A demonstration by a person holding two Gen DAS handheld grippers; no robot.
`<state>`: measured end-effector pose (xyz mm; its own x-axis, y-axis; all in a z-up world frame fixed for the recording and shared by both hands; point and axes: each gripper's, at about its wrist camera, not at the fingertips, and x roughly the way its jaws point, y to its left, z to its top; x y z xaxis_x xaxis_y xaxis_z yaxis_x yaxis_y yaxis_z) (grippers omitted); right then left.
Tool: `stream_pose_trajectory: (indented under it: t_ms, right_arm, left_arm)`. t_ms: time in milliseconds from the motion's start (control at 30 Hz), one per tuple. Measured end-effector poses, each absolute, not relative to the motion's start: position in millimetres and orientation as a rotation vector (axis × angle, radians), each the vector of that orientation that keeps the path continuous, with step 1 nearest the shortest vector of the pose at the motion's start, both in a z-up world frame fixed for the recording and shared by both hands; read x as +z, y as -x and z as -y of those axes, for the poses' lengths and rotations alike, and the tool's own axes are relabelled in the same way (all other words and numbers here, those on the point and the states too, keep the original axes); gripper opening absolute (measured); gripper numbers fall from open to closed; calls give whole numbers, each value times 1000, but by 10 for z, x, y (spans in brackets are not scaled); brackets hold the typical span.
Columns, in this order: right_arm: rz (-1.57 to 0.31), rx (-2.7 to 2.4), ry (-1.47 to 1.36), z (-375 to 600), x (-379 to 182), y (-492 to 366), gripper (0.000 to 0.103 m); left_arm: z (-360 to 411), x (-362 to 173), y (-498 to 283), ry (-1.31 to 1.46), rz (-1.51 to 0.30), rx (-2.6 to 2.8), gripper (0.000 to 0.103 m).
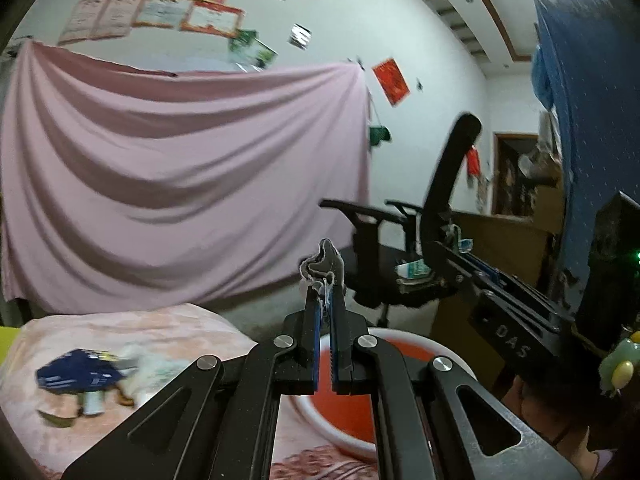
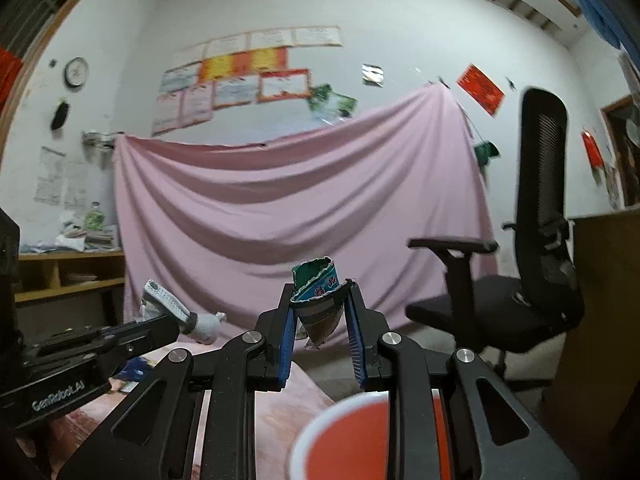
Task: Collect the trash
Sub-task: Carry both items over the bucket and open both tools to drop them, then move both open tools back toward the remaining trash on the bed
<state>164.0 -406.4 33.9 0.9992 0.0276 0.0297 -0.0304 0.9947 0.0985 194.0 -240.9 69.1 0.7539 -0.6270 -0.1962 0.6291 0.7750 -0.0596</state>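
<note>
Pink plush bedding (image 1: 132, 322) fills the far left of my left wrist view, and more trash lies on it: a dark blue wrapper (image 1: 76, 374), something white and crumpled (image 1: 154, 368) just beside it, and a small pale piece I cannot identify below. The blue wrapper looks like thin film, light and slippery, so I would pinch it at a raised fold rather than press on a flat face.

Moving right, my left gripper (image 1: 326, 300) is clamped fully together on a grey scrap (image 1: 324, 262), which sticks up past the tips with frayed white threads. It looks soft and nearly weightless, like cloth or wadded paper; the pinch sits low on it, which seems secure, though a piece this limp could cling to the pads on release.

Below the tips is the red bin (image 1: 344, 408) with its white rim, resting against the bedding's edge.

Further right, my right gripper (image 2: 320, 320) holds a torn packet (image 2: 318, 300), green and blue with printed characters, wedged between the blue pads with its ragged mouth upward and its narrow end hanging down. The jaws stand only partly closed around it, so it has some body, yet the walls look like crushable foil or card; I judge it light and springy. The red bin shows just beneath it in that view. An office chair (image 2: 532, 280) stands at the far right.
</note>
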Motion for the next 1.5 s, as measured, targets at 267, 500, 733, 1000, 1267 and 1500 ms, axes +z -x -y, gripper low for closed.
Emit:
stream_pose_trajectory:
  t_ms: [267,500,733,1000,1267,1500]
  right_arm:
    - [-109,-11,-235,4486,162,-1824,22]
    - [-203,-21,-319,4632,42,-1963,24]
    - [-268,-32,-348,4715,-52,-2056,30]
    - [-297,-44,-360,4764,-97,-2106,33]
    - [-293,-48,-372,4807,-101,-2106,45]
    - [-262,-43,-372,4759,-19,-2095,55]
  left_arm:
    - [2886,611,-2243,-37,-375,-732,2]
    - [3129,511,-2492,-50,-537,-720,2]
    - [3172,445,-2633,-18,-624,-728,4]
    - [3078,409,-2628,6,-628,-726,30]
    - [2912,439,-2629,39,-609,-684,43]
    - [2537,613,-2447,89,-461,-553,63]
